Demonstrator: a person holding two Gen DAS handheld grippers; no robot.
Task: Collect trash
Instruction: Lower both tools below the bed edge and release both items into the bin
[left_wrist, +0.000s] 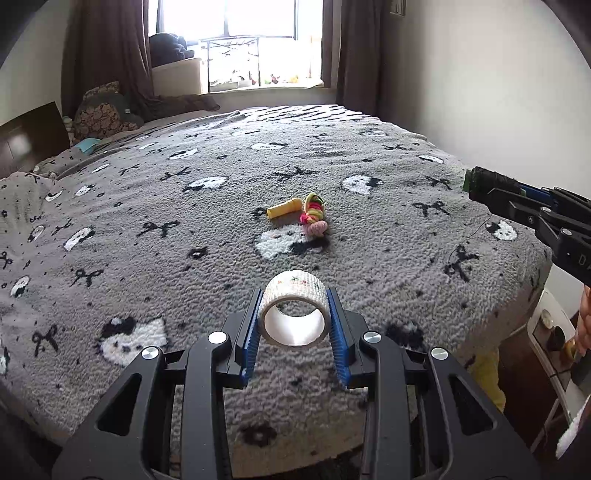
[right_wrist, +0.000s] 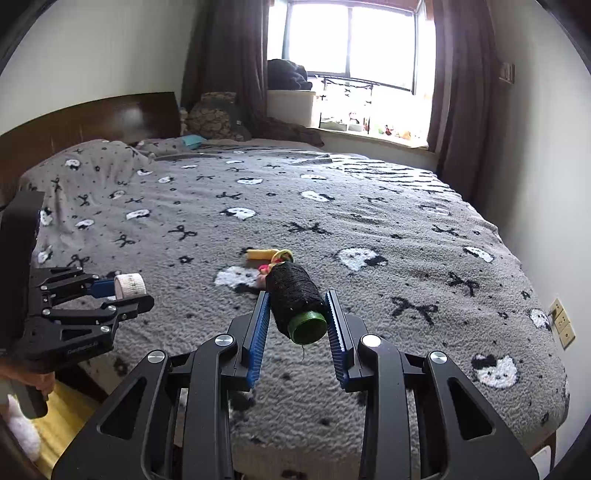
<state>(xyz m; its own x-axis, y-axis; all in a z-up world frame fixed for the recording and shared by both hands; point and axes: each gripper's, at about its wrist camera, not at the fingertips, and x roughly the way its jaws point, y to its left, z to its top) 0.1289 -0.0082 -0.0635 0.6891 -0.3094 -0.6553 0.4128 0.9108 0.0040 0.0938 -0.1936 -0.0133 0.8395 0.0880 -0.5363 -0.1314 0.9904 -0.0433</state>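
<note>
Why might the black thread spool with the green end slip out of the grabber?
The black thread spool is round, so it could probably roll or twist between the right gripper's flat blue pads. Its wound thread looks soft, which likely helps grip. A loose strand hangs below it and might snag on the fuzzy blanket.

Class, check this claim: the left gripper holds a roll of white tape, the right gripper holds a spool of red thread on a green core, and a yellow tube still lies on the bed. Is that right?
One detail is wrong: the spool of thread in the right gripper is black, not red, as the right wrist view shows. The rest stands: the left gripper holds the roll of white tape, and the yellow tube lies on the bed.
</note>
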